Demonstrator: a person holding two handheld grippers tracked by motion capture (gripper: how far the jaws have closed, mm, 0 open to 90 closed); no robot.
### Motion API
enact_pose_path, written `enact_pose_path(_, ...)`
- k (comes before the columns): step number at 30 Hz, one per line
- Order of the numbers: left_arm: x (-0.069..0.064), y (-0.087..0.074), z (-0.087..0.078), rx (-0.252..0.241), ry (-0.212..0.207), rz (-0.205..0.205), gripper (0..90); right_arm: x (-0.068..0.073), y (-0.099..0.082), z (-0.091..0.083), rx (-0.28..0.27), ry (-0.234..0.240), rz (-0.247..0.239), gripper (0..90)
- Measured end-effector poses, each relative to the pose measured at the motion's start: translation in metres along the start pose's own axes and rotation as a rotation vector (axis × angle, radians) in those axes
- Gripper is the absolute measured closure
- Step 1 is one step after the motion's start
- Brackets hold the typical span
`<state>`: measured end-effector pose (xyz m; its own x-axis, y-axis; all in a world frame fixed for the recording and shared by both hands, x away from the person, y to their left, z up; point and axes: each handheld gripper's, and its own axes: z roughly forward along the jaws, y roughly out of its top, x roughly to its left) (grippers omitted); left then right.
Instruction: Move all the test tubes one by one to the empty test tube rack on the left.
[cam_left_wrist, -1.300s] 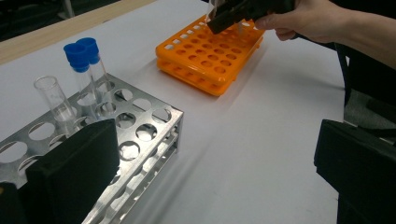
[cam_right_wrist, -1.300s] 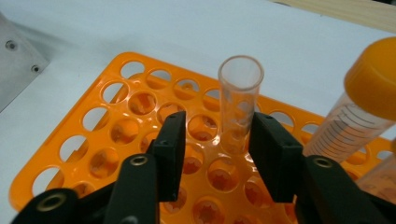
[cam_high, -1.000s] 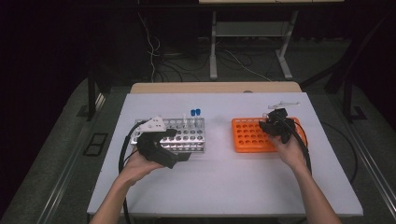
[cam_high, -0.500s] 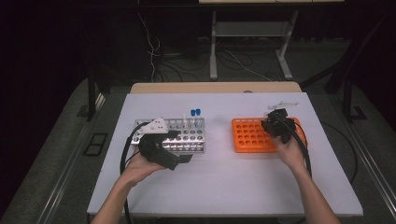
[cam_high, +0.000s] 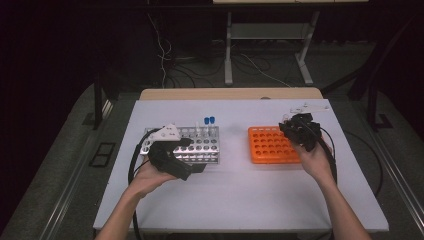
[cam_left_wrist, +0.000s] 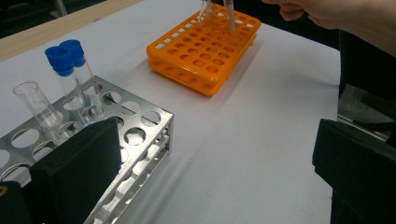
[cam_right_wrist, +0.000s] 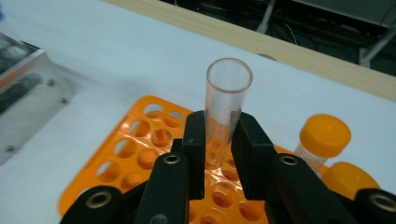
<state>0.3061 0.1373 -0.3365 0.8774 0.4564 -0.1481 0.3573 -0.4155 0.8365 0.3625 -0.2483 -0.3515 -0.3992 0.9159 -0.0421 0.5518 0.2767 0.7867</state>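
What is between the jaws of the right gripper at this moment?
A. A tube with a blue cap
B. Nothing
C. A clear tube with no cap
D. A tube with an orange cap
C: in the right gripper view the right gripper pinches a clear tube whose top is open, above the orange rack.

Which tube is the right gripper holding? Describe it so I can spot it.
Find the orange rack on the table's right half. At its far right corner the right gripper is shut on a clear tube, open-topped, unlike the orange-capped tubes beside it.
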Motion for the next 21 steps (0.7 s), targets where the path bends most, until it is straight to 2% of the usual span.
enact_pose_path(6, -0.001, 0.006, -0.002, 0.009, -0.002, 0.009, 0.0, 0.007, 0.010, -0.017, -0.025, 0.072, -0.021, 75.0)
enact_pose_path(21, -0.002, 0.024, -0.006, 0.036, -0.006, 0.039, 0.0, 0.024, 0.027, -0.051, -0.027, 0.263, -0.065, 75.0)
